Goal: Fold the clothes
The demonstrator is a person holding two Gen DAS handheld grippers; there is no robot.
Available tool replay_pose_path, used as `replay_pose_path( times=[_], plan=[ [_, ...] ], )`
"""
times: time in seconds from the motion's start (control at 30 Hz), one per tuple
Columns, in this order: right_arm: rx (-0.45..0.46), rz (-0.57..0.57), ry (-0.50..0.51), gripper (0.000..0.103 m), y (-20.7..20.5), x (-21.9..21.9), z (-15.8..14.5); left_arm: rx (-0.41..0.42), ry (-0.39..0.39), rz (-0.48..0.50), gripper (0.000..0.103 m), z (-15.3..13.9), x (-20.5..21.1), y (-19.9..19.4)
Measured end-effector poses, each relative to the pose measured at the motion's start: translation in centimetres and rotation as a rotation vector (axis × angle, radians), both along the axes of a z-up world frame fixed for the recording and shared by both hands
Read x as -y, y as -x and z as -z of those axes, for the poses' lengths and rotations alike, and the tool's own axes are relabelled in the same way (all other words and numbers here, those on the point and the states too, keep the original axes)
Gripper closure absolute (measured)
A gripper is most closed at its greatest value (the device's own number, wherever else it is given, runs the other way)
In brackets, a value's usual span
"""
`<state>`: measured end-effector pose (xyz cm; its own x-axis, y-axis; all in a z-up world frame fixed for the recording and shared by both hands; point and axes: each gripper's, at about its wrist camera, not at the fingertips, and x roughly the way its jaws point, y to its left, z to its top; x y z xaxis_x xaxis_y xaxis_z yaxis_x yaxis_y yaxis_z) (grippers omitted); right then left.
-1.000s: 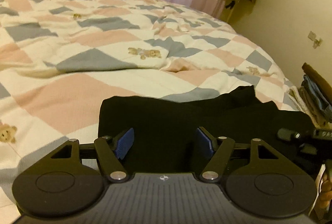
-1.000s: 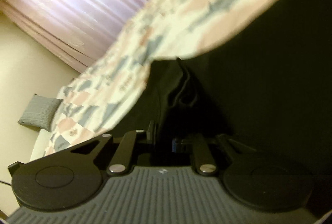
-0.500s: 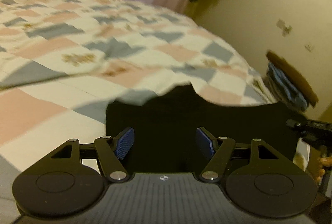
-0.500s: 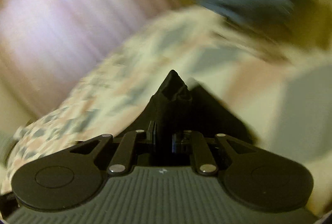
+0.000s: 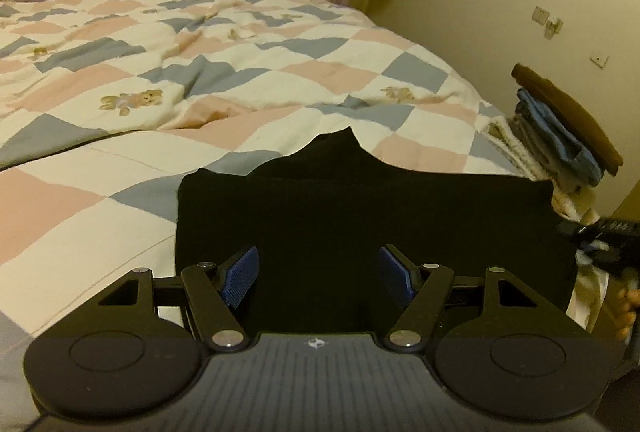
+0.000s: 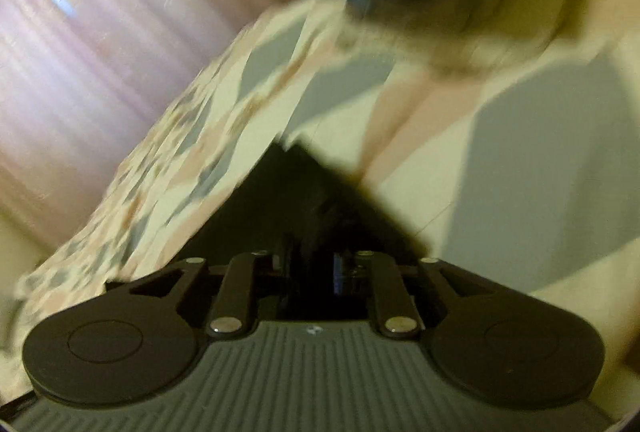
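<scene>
Left wrist view: the left gripper (image 5: 318, 274) hangs wide open over the near part of one black garment (image 5: 360, 216), its blue pads (image 5: 240, 274) clear of the cloth and holding nothing. It tilts downward toward the checked quilt (image 5: 224, 72) on which the garment lies folded flat. At the right edge the right gripper (image 5: 600, 236) shows, a hand (image 5: 628, 312) below it. From the right wrist, that gripper's (image 6: 316, 272) jaws are opening, a corner of the dark cloth (image 6: 296, 192) between them. One stack of folded clothes (image 5: 560, 144) sits far right.

No readable txt or labels in either view.
</scene>
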<state>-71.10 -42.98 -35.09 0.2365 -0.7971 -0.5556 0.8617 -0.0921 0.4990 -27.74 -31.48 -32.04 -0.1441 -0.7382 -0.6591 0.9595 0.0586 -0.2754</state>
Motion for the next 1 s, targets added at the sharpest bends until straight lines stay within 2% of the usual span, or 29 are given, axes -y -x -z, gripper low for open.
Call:
replay_pose_path(
  times=[0.03,0.07,0.1,0.13,0.17,0.23,0.27,0.3,0.4,0.47,0.53,0.6,0.67,0.73,0.83,0.9,0.97,1.0],
  plan=[
    [-0.072,0.047,0.031,0.055,-0.4,-0.7,-1.1,0.003,-0.001,0.006,0.035,-0.1,0.1,0.2],
    [-0.176,0.084,0.071,0.039,-1.3,-1.3,-2.2,0.006,-0.002,0.012,0.035,-0.3,0.2,0.4],
    [-0.267,0.080,0.125,0.040,-2.6,-1.8,-3.2,0.013,0.005,0.030,0.035,-0.4,0.7,0.9],
    [-0.315,0.029,0.178,0.041,-4.0,-2.0,-4.0,0.021,0.011,0.047,0.035,-0.6,1.1,1.4],
    [-0.319,-0.040,0.211,0.042,-5.2,-1.9,-4.2,0.028,0.017,0.065,0.035,-0.7,1.6,1.9],
    [-0.303,-0.208,0.219,0.057,-7.7,-0.8,-3.9,0.032,0.026,0.115,0.034,-0.7,3.1,2.8],
    [-0.302,-0.283,0.210,0.071,-8.8,0.0,-3.4,0.035,0.030,0.139,0.034,-0.6,3.9,3.2],
    [-0.314,-0.326,0.189,0.074,-9.4,1.2,-2.6,0.051,0.022,0.141,0.034,-0.3,4.6,3.2],
    [-0.362,-0.340,0.100,0.077,-9.3,5.1,-0.2,0.104,-0.020,0.107,0.036,1.1,6.9,1.7],
    [-0.348,-0.268,0.058,0.089,-7.5,6.3,0.5,0.127,-0.044,0.055,0.038,1.8,7.6,-0.1],
    [-0.331,-0.193,0.037,0.086,-5.7,6.6,0.4,0.145,-0.055,-0.003,0.039,1.9,7.7,-2.3],
    [-0.358,-0.161,0.095,0.078,-5.2,4.6,-1.2,0.099,-0.033,-0.020,0.038,0.9,6.4,-3.6],
    [-0.328,-0.185,0.140,0.073,-5.4,2.2,-2.1,0.071,-0.010,-0.016,0.035,-0.1,4.8,-3.6],
    [-0.287,-0.249,0.157,0.068,-6.2,-0.7,-2.1,0.065,-0.006,0.032,0.035,-0.3,2.5,-1.9],
    [-0.310,-0.309,0.106,0.067,-7.8,-4.0,-0.3,0.042,-0.036,0.110,0.032,0.6,-0.7,0.4],
    [-0.333,-0.318,0.042,0.069,-8.5,-5.3,1.6,0.069,-0.089,0.119,0.033,2.4,-2.3,1.5],
    [-0.258,-0.268,0.021,0.069,-7.7,-5.8,1.7,0.101,-0.111,0.093,0.034,2.8,-3.6,1.9],
    [-0.214,-0.242,0.034,0.065,-7.2,-6.2,1.0,0.097,-0.103,0.088,0.033,2.3,-4.1,1.8]
  ],
)
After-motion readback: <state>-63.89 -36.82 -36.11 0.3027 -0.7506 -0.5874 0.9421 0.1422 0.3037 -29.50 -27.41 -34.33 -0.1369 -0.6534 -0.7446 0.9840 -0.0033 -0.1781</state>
